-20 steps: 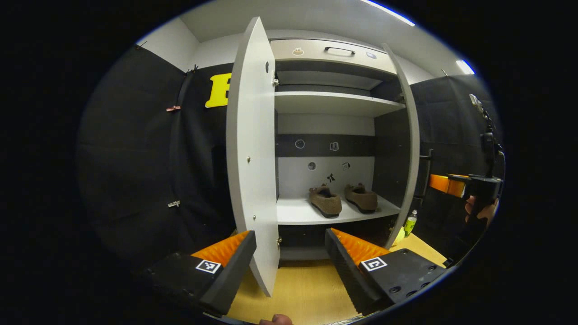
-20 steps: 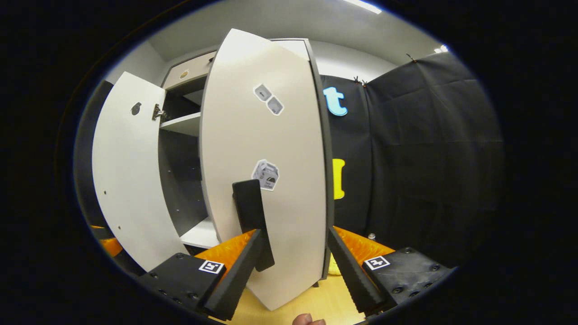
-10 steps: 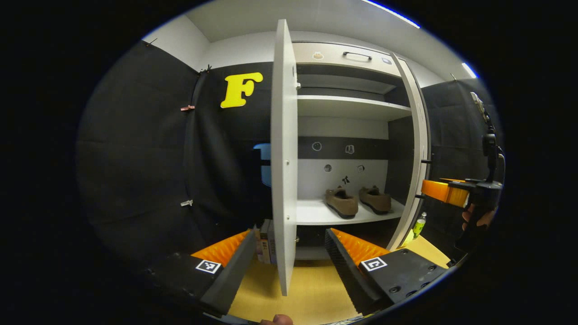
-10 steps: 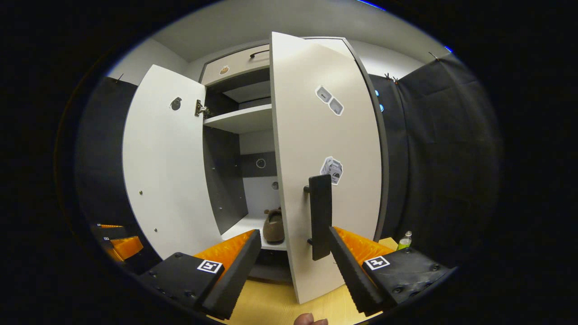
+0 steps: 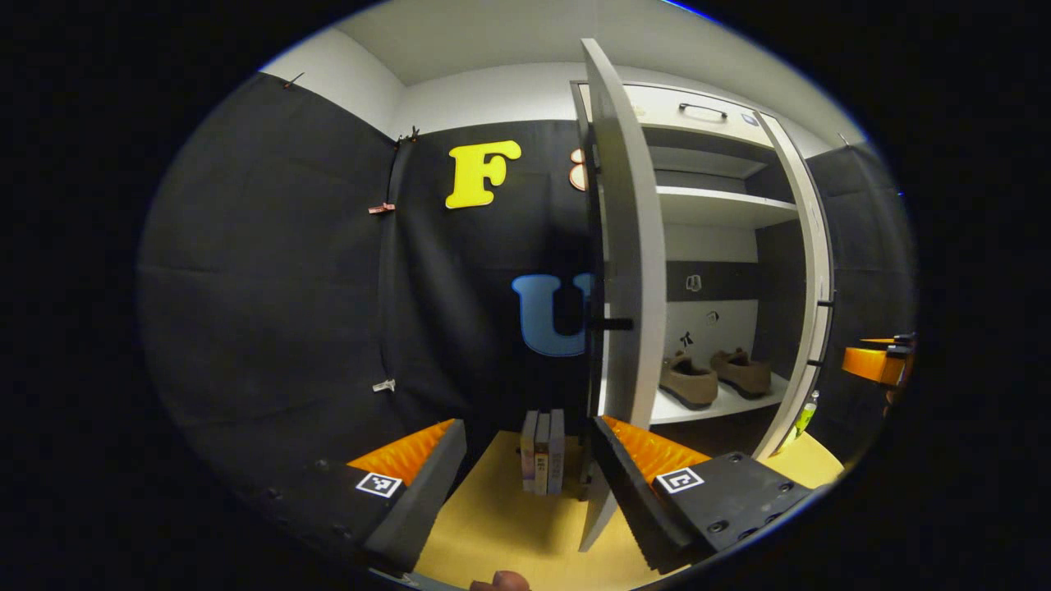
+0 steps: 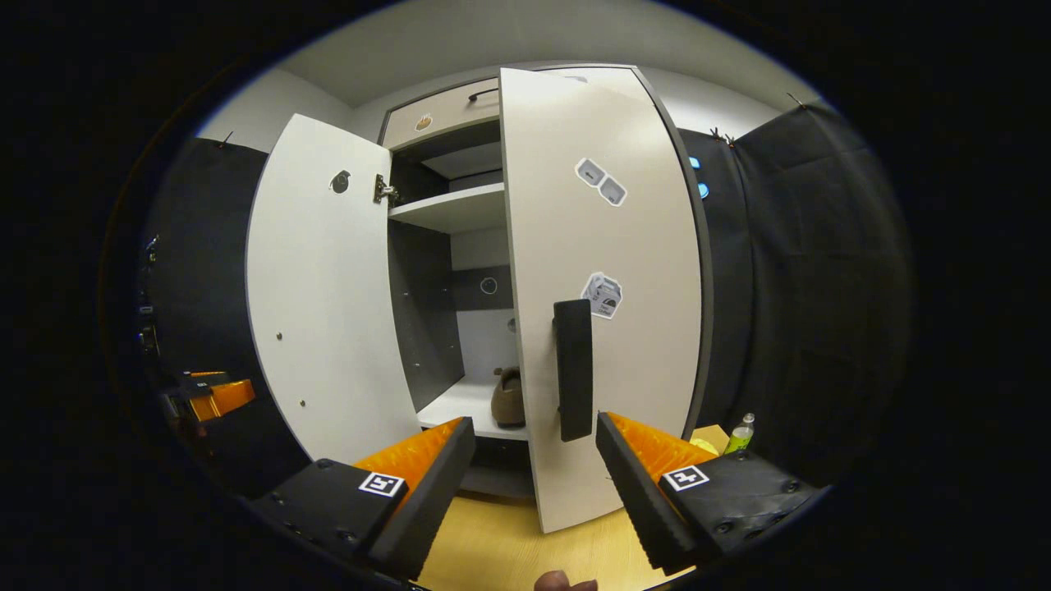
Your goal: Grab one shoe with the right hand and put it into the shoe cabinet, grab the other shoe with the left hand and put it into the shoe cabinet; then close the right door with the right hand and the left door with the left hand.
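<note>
- Left gripper (image 5: 525, 464), fingers spread, empty, near the grey left cabinet door (image 5: 628, 246).
- Right gripper (image 6: 534, 468), fingers spread, empty, below the right door's black bar handle (image 6: 573, 369).
- Two brown suede shoes (image 5: 713, 377) side by side on the white lower shelf (image 5: 722, 404).

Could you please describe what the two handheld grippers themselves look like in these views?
Each gripper, left and right, has two wedge-shaped fingers with ribbed inner pads, on flat dark bases with visible screws. Each base carries a small square black-and-white marker.
</note>
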Motion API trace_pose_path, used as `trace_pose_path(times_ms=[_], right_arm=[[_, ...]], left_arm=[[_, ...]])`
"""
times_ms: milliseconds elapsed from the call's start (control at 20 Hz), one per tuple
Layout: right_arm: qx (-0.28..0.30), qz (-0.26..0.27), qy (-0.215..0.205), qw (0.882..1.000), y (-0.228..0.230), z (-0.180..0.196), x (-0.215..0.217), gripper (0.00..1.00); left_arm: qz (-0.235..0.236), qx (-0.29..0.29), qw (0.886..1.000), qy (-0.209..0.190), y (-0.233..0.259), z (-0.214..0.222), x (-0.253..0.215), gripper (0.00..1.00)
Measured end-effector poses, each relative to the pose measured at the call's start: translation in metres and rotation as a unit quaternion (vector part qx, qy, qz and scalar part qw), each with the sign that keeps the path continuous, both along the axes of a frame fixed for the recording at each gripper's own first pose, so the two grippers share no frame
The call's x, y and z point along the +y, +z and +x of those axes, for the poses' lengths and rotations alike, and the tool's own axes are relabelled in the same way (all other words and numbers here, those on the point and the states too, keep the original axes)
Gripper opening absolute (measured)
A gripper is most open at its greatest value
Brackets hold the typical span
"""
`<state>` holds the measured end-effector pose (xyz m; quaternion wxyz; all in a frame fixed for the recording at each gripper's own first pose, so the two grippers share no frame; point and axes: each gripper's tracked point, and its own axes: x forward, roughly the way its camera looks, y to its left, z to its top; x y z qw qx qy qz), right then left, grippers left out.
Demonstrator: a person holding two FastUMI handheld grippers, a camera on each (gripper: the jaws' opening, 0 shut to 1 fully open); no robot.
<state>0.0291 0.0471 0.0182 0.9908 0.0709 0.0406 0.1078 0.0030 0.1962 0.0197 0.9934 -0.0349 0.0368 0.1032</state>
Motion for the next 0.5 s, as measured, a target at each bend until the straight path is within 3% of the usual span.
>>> trace_pose_path(times_ms=[200,500], right_arm=[[-0.003,-0.007,-0.024,1.000,0.002,0.000,-0.015,0.98],[-0.008,-0.021,-0.056,0.998,0.003,-0.001,-0.040,0.98]], left_arm=[[0.018,-0.003,1.000,0.010,0.005,0.029,0.016,0.96],[-0.005,-0.001,1.000,0.004,0.002,0.057,0.023,0.96]])
